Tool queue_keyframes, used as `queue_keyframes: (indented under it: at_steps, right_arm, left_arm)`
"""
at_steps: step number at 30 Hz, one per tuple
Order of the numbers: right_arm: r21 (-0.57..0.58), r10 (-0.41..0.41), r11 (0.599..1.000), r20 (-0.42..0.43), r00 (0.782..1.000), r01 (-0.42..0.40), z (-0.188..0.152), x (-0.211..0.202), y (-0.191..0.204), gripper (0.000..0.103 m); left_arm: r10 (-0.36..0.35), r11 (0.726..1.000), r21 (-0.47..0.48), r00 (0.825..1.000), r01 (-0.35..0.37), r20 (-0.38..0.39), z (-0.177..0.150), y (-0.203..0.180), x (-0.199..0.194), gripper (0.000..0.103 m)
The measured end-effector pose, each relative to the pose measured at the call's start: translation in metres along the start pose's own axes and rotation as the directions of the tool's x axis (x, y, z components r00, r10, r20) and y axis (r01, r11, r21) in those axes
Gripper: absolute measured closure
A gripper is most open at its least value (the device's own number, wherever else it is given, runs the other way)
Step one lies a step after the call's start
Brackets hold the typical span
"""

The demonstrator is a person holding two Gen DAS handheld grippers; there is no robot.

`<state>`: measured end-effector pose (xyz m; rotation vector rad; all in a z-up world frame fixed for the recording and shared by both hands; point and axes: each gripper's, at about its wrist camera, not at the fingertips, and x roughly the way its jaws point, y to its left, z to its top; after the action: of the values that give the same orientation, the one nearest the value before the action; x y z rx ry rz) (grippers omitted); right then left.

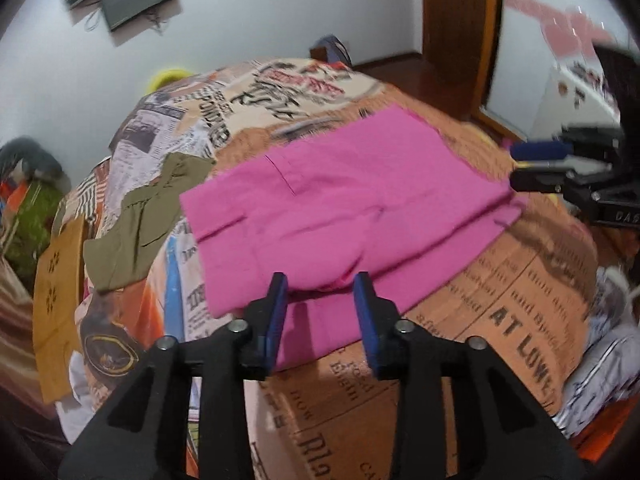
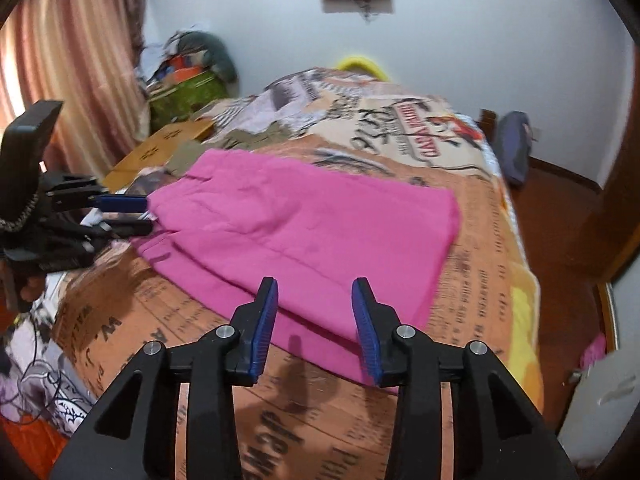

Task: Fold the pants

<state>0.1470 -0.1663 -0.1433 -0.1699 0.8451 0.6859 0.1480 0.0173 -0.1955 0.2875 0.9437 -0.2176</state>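
- A bed (image 2: 500, 240) carries everything, covered by a spread printed with newspaper text in orange, cream and brown.
- The pink pants (image 1: 352, 200) lie folded flat on the spread, near its front edge.
- An olive-green garment (image 1: 140, 216) lies crumpled just beside the pants' left end, apart from them in the left wrist view.
- A mustard-yellow cloth (image 1: 60, 280) with small dark motifs lies past the olive garment, farther from the pants, at the bed's left edge.
- Behind the pants the spread is bare up to the wall.
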Motion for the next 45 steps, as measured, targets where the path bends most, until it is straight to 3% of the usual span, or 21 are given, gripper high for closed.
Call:
queue_keyframes:
  at_steps: [8, 20, 22, 24, 29, 38, 40, 41, 42, 45]
  right_arm:
    - [-0.057, 0.014, 0.998, -0.093, 0.996, -0.020, -0.007, 0.038, 0.013, 0.061]
    - [-0.092, 0.061, 0.993, -0.072, 0.996, -0.067, 0.001, 0.048, 0.018, 0.061]
    - [-0.064, 0.090, 0.993, -0.064, 0.994, -0.094, 0.003, 0.049, 0.014, 0.073]
    - [-0.049, 0.092, 0.994, -0.055, 0.994, -0.094, 0.006, 0.050, 0.010, 0.093]
    - [-0.028, 0.087, 0.996, 0.010, 0.996, -0.087, 0.013, 0.040, 0.007, 0.096]
    - [-0.030, 0.088, 0.996, 0.036, 0.995, -0.087, 0.016, 0.033, 0.005, 0.097]
    - [-0.033, 0.087, 0.996, 0.037, 0.996, -0.086, 0.016, 0.033, 0.005, 0.097]
    - [-0.034, 0.088, 0.996, 0.036, 0.995, -0.087, 0.016, 0.032, 0.005, 0.097]
    - [-0.037, 0.087, 0.996, 0.037, 0.996, -0.085, 0.015, 0.030, 0.005, 0.097]
    - [-0.049, 0.076, 0.996, 0.043, 0.996, -0.073, 0.015, 0.026, 0.007, 0.097]
  left_arm:
    - [0.028, 0.998, 0.052, 0.999, -0.026, -0.044, -0.004, -0.005, 0.025, 0.067]
    - [-0.021, 0.999, -0.026, 1.000, 0.021, 0.013, 0.026, 0.008, 0.020, 0.067]
    - [-0.030, 0.999, -0.023, 1.000, 0.030, 0.010, 0.027, 0.006, 0.020, 0.067]
    - [-0.039, 0.999, -0.014, 0.999, 0.039, 0.005, 0.025, 0.004, 0.021, 0.067]
    - [-0.031, 0.999, 0.018, 0.999, 0.031, -0.012, 0.018, -0.003, 0.024, 0.065]
    - [0.082, 0.996, 0.025, 0.996, -0.081, -0.023, 0.016, 0.000, 0.036, 0.062]
    - [0.070, 0.998, 0.006, 0.998, -0.070, -0.004, 0.018, 0.003, 0.032, 0.070]
    - [0.060, 0.998, 0.003, 0.998, -0.060, 0.008, 0.019, 0.003, 0.029, 0.081]
    - [0.054, 0.999, 0.009, 0.998, -0.054, 0.019, 0.021, 0.002, 0.025, 0.085]
    - [0.059, 0.998, 0.024, 0.997, -0.060, 0.046, 0.022, -0.004, 0.015, 0.090]
